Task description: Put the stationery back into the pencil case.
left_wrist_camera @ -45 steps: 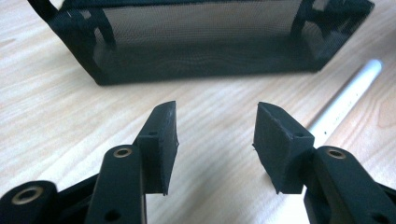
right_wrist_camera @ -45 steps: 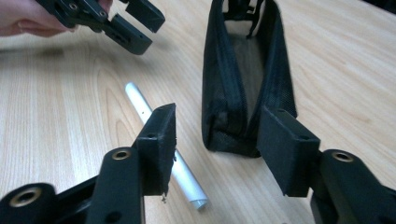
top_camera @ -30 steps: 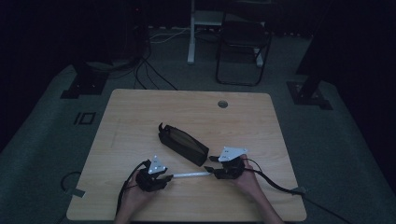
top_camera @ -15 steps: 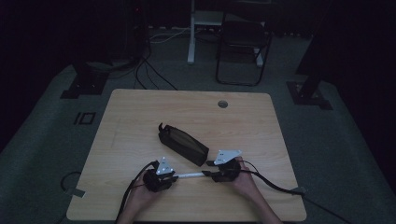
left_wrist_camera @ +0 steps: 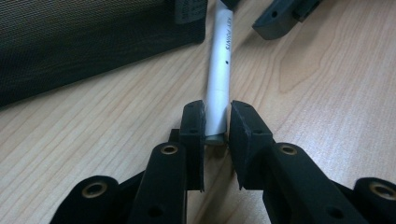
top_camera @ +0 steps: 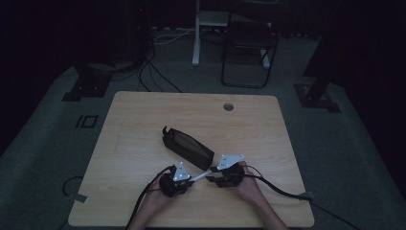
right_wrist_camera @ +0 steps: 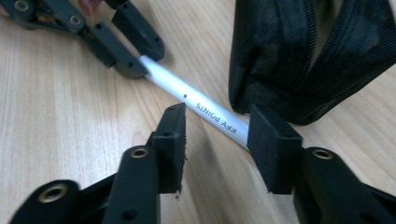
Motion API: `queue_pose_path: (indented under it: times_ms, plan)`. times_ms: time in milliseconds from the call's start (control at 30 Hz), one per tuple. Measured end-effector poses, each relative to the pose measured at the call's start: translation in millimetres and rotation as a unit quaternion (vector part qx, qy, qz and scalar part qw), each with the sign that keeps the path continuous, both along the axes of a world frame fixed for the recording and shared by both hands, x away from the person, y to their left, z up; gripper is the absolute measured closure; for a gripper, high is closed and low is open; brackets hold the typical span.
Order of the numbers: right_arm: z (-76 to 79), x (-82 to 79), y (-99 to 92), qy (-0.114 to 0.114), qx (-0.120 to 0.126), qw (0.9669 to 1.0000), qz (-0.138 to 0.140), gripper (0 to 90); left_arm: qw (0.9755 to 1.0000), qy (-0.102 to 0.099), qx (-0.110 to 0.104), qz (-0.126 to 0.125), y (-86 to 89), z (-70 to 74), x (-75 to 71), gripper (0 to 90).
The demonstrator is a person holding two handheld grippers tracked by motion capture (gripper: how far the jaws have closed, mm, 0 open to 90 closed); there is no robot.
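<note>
While pen (top_camera: 200,176) lies low on bench (top_camera: 143,120), near 6 o'clock edge, left gripper (left_wrist_camera: 215,122) has just been closing, fingers (left_wrist_camera: 193,126) now pinching pen's end. Right gripper (right_wrist_camera: 215,125) sits over other end, fingers (right_wrist_camera: 272,135) spread either side of barrel, not clamped afaict. Black mesh pouch (top_camera: 187,147) just beside pen, toward 12 o'clock.

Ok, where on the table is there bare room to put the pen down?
Free: the wide strip of table left of the black pouch, and the far right part by the hole. Crowded: the near middle, where the left gripper and right gripper meet on the pen beside the pouch.
</note>
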State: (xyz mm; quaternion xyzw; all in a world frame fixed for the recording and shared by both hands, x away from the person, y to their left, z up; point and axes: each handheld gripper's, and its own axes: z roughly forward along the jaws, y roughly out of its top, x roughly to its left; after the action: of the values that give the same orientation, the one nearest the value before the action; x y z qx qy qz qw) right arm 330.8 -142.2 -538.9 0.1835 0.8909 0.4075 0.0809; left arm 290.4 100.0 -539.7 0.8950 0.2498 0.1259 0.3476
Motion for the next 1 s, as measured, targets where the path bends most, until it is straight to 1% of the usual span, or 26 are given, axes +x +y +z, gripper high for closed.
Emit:
queue_pose_path:
  times_ms: [100, 267, 433, 567, 700, 733, 767, 900, 967, 1000]
  plan:
    - [-1.0, 0.9, 0.5, -0.010, 0.000, 1.0000, -0.003, 49.4, 1.0000, -0.001, 0.000, -0.007, -1.7, -0.1, -0.9, 76.0]
    - [-2.0, 3.6, 1.0, -0.020, 0.003, 0.9998, -0.002, 45.6, 0.9998, -0.004, 0.002, -0.020, -5.4, -0.1, -2.8, 76.3]
    - [-0.8, 2.2, 0.9, -0.030, 0.005, 0.9995, 0.001, 42.8, 0.9993, -0.004, 0.003, -0.037, -8.5, -0.1, -4.6, 77.4]
    - [-3.7, 2.3, 2.0, -0.026, -0.005, 0.9996, 0.009, 42.8, 0.9992, -0.006, 0.002, -0.038, -9.4, -0.4, -5.2, 77.0]
    - [-7.8, 3.6, 2.9, -0.019, -0.020, 0.9995, 0.013, 45.8, 0.9993, -0.009, 0.005, -0.035, -8.6, -0.2, -4.8, 75.1]
    - [-8.5, 3.7, 2.9, -0.017, -0.024, 0.9995, 0.015, 47.5, 0.9994, -0.011, 0.006, -0.032, -8.4, -0.1, -4.7, 72.9]
    - [-8.5, 3.9, 2.8, -0.015, -0.023, 0.9995, 0.016, 49.1, 0.9995, -0.016, 0.009, -0.024, -8.0, -0.1, -4.4, 70.5]
    - [-7.4, 2.8, 1.4, -0.014, -0.025, 0.9994, 0.022, 59.2, 0.9998, -0.017, 0.013, -0.006, -3.6, 0.5, -2.1, 62.0]
    - [-7.6, 3.1, -1.5, -0.005, -0.021, 0.9995, 0.025, 62.8, 0.9997, -0.018, 0.016, 0.002, -0.2, 1.3, -1.4, 60.2]
    - [-7.5, 3.2, -3.1, -0.002, -0.021, 0.9994, 0.026, 64.4, 0.9997, -0.018, 0.013, 0.005, 1.8, 1.8, -1.0, 59.7]
